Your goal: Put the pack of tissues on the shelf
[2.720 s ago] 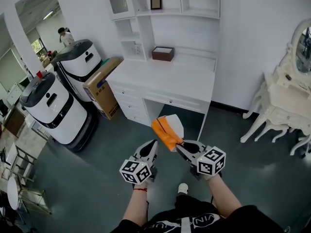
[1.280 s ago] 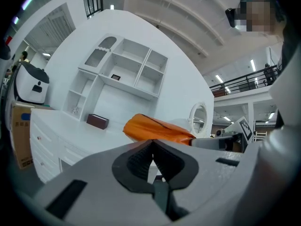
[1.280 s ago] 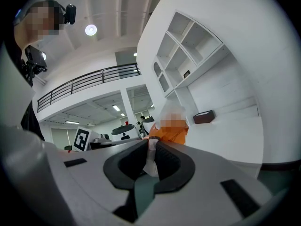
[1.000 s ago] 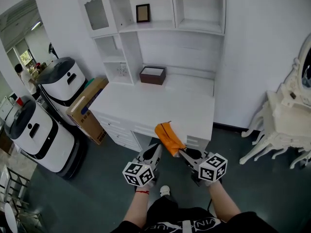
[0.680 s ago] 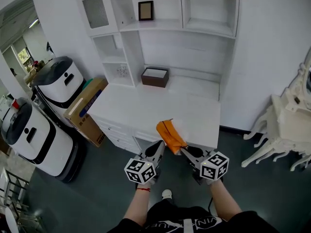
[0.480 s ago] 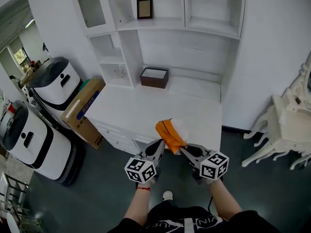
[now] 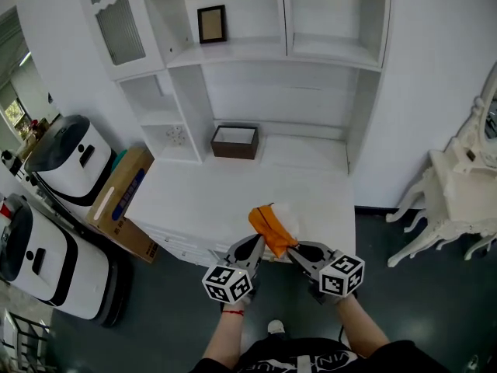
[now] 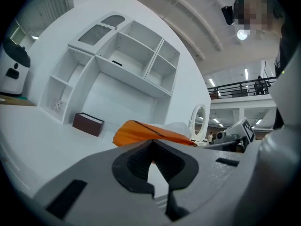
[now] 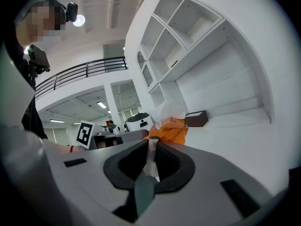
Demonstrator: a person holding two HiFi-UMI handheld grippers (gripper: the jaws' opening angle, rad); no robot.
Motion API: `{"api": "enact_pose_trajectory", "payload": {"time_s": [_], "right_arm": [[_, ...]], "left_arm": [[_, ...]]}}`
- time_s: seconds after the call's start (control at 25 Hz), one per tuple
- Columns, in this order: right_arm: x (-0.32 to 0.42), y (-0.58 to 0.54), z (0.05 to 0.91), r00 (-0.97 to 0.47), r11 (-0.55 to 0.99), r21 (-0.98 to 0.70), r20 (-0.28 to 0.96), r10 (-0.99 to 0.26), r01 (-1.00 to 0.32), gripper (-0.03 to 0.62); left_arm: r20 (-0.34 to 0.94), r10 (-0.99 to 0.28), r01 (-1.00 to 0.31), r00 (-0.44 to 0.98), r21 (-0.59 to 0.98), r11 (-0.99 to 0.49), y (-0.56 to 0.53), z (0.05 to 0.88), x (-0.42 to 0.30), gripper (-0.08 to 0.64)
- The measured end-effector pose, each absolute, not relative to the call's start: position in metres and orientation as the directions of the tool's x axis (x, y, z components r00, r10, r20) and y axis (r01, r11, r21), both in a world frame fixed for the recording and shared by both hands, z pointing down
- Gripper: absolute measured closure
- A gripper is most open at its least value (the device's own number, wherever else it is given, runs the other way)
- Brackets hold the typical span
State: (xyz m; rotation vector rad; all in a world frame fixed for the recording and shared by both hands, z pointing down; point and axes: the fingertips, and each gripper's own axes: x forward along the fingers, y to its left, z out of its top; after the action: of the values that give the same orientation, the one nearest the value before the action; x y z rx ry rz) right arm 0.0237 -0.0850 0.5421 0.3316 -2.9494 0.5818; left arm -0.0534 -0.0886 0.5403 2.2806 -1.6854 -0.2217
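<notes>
Open shelf [image 7: 326, 49]; brown box [image 7: 234, 141] on desktop [image 7: 202, 200]

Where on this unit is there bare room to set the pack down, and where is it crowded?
Bare: the upper right shelf, and the desktop right of the brown box. The upper left shelf holds a picture frame.

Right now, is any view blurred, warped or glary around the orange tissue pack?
Head view: sharp, evenly lit; orange-and-white plastic tissue pack clear against the white desk. Left gripper view: fisheye bends the white shelves, round ceiling lamp glares upper right. Right gripper view: same bending, lamp glare upper left.
</notes>
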Motion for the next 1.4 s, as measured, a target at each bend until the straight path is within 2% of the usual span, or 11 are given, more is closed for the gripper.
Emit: {"api": "enact_pose_trajectory", "payload": {"time_s": [0.64, 1.16, 1.4], "right_arm": [[0.045, -0.147, 0.556, -0.929, 0.836, -0.406, 0.157, -0.335, -0.369, 0.555], [0.043, -0.248, 0.506, -0.908, 0.84, -0.349, 0.094, -0.409, -0.415, 0.555], [0.042, -0.29, 0.466, -0.888, 0.848, -0.272, 0.074, -0.453, -0.455, 0.555]], "left_arm": [[0.06, -0.905, -0.845, 0.422, 0.389, -0.368, -0.161, 0.564, -0.035, 0.554], [0.08, -0.888, -0.861, 0.452, 0.3, -0.411, -0.266, 0.521, -0.038, 0.554], [0.045, -0.896, -0.86, 0.442, 0.306, -0.409, -0.311, 0.483, -0.045, 0.554]]}}
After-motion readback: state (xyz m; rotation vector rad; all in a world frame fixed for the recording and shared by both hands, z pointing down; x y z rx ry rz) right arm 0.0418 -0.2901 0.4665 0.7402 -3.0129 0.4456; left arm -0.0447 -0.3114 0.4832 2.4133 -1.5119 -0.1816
